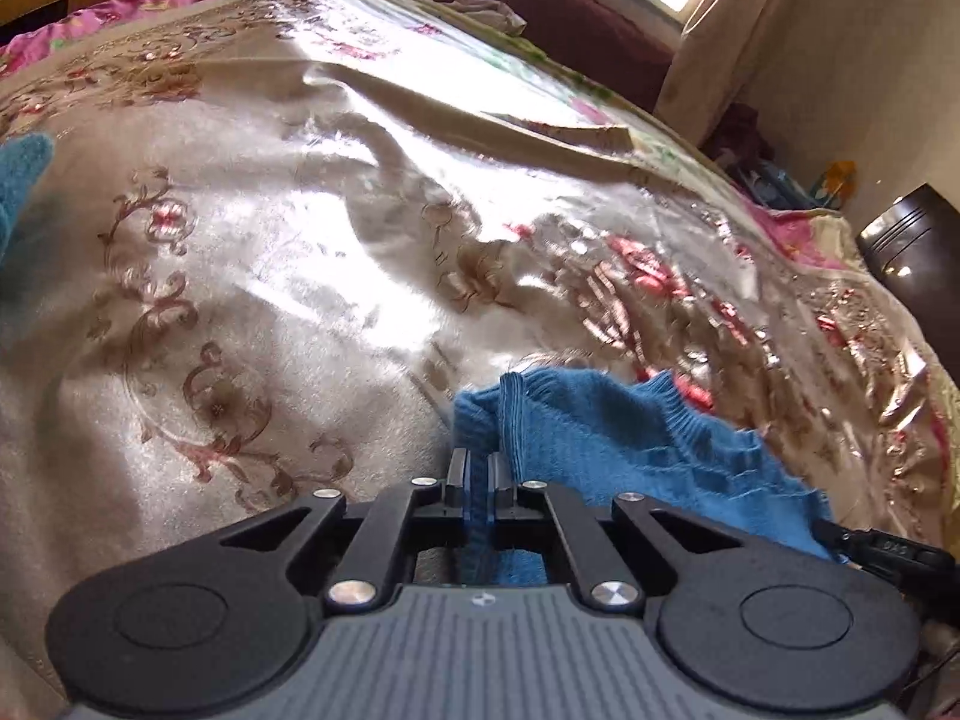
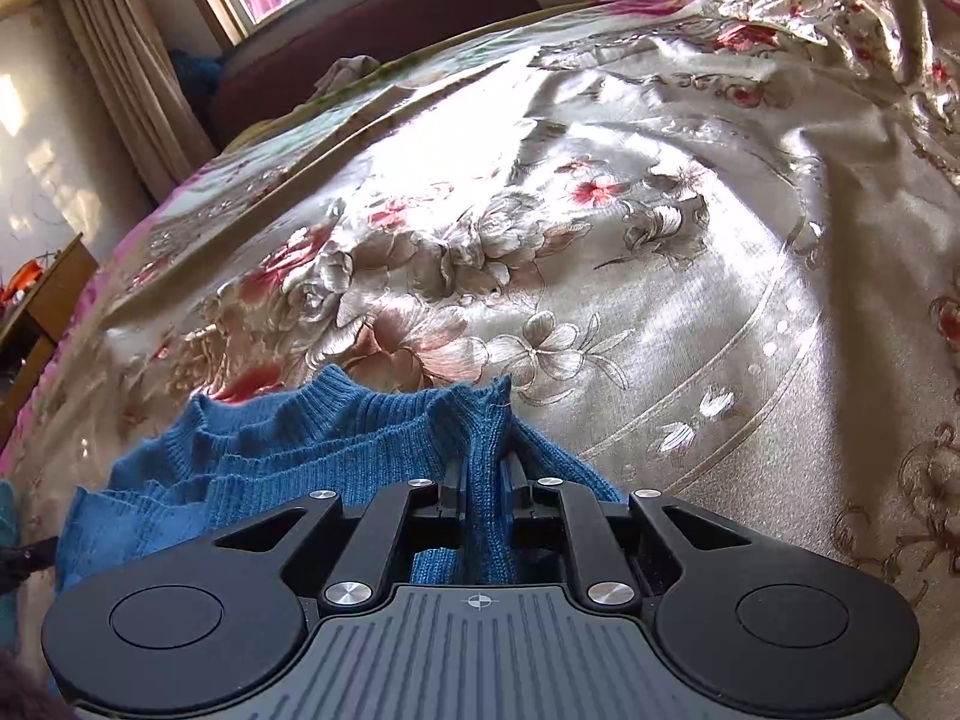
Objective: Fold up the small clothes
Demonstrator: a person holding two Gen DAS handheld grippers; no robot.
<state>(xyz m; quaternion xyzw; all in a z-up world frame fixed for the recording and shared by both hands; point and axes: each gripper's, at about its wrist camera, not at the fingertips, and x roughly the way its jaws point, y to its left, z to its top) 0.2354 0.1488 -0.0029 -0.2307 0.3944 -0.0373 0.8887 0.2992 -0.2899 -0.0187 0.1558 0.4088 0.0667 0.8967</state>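
Left hand-held gripper point(image 1: 478, 468) pinches blue sweater point(image 1: 630, 438); right hand-held gripper point(image 2: 483, 474) likewise, above bedspread point(image 2: 660, 240).

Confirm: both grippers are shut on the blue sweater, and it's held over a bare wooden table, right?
Not a table. Both wrist views show the blue sweater held over a bed with a floral bedspread. The left gripper and right gripper are indeed shut on the knit.

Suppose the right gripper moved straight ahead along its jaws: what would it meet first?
Probably the floral bedspread. The right gripper is already shut on the blue sweater; beyond it only that cover shows, though depth is uncertain.
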